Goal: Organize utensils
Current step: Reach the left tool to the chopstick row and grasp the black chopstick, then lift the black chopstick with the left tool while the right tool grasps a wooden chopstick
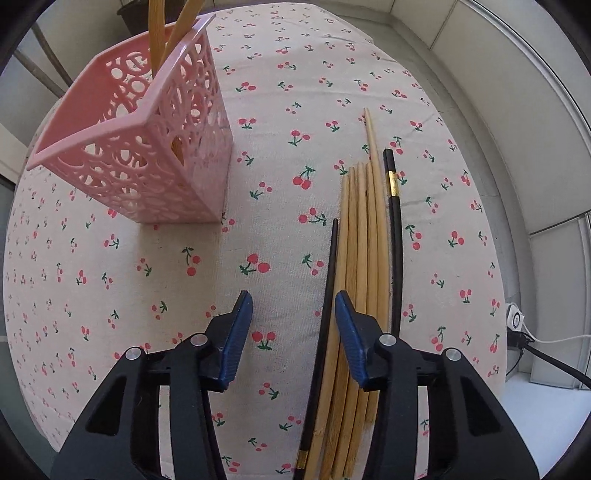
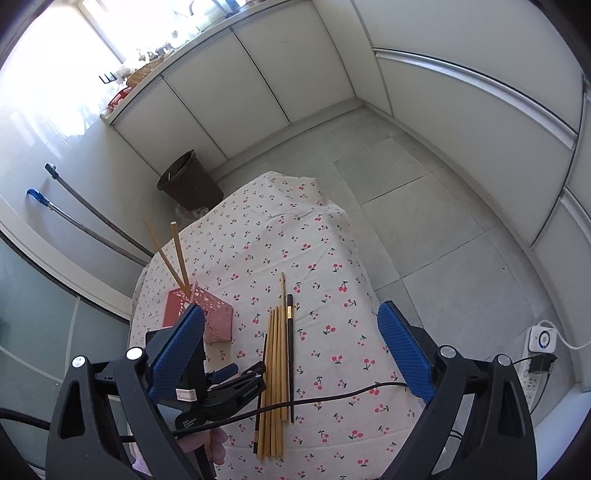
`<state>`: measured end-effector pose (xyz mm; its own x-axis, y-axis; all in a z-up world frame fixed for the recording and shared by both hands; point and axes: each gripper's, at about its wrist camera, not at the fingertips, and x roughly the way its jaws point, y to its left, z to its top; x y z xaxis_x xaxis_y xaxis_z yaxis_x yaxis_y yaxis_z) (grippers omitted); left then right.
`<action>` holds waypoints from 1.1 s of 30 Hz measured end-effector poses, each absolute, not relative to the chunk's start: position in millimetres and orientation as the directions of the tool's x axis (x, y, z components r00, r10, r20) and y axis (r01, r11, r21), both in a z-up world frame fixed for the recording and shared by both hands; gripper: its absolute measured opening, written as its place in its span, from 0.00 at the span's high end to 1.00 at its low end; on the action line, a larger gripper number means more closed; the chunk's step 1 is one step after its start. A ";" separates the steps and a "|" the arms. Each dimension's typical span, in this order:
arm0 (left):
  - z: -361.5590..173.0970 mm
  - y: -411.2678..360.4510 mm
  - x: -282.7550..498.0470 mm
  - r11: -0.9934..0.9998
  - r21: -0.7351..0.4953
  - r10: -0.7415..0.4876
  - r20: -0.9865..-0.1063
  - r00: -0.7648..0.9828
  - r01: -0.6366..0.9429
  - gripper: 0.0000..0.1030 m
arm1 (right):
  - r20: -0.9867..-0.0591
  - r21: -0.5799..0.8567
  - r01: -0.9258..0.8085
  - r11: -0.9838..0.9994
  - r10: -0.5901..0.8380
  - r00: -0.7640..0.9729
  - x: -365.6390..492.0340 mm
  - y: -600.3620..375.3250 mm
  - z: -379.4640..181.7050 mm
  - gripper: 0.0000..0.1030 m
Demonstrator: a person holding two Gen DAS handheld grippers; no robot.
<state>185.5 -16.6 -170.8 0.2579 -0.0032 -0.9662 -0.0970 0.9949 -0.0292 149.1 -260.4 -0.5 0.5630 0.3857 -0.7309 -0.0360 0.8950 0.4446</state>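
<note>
A pink lattice basket (image 1: pixel 147 147) stands at the left of the cherry-print table (image 1: pixel 280 110), with two bamboo chopsticks (image 1: pixel 155 33) upright in it. Several bamboo chopsticks (image 1: pixel 364 251) lie in a bundle on the cloth, a black chopstick (image 1: pixel 327 295) on their left and a gold-banded black one (image 1: pixel 393 221) on their right. My left gripper (image 1: pixel 293 325) points down at the cloth, open, with the left black chopstick between its pads, close to the right pad. My right gripper (image 2: pixel 291 350) hovers high above the bundle (image 2: pixel 277 369), open wide and empty. The left gripper (image 2: pixel 245 369) shows below it.
A brown waste bin (image 2: pixel 190 181) and two mop handles (image 2: pixel 85 210) stand on the floor beyond the table. A power strip with plugs (image 2: pixel 532 369) lies on the right. A black cable (image 2: pixel 332 395) crosses above the chopsticks. A hand (image 2: pixel 210 443) holds the left gripper.
</note>
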 end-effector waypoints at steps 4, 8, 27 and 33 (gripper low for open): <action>-168.5 -25.2 190.8 0.994 -0.009 0.021 -0.959 0.282 -0.106 0.63 | -0.729 0.461 -0.019 0.887 0.390 0.563 149.6 -266.5 -0.4 0.11; -169.5 -30.8 198.5 0.995 -0.015 0.013 -0.962 0.273 -0.103 0.68 | -0.727 0.469 -0.011 0.883 0.393 0.563 149.7 -269.5 0.1 0.11; -178.8 -39.6 213.5 0.997 -0.006 0.014 -0.967 0.255 -0.078 0.84 | -0.732 0.480 -0.010 0.877 0.406 0.548 150.6 -269.8 -2.6 0.11; -179.3 -55.6 219.1 0.993 -0.122 -0.116 -0.954 0.275 -0.005 0.96 | -0.767 0.435 0.015 0.900 0.362 0.529 155.2 -267.5 -12.5 0.11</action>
<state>219.1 -55.6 -179.3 0.2748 -0.1159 -0.9545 -0.0048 0.9925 -0.1219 155.2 -267.5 -12.5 0.5289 0.3623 -0.7674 0.0151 0.9001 0.4354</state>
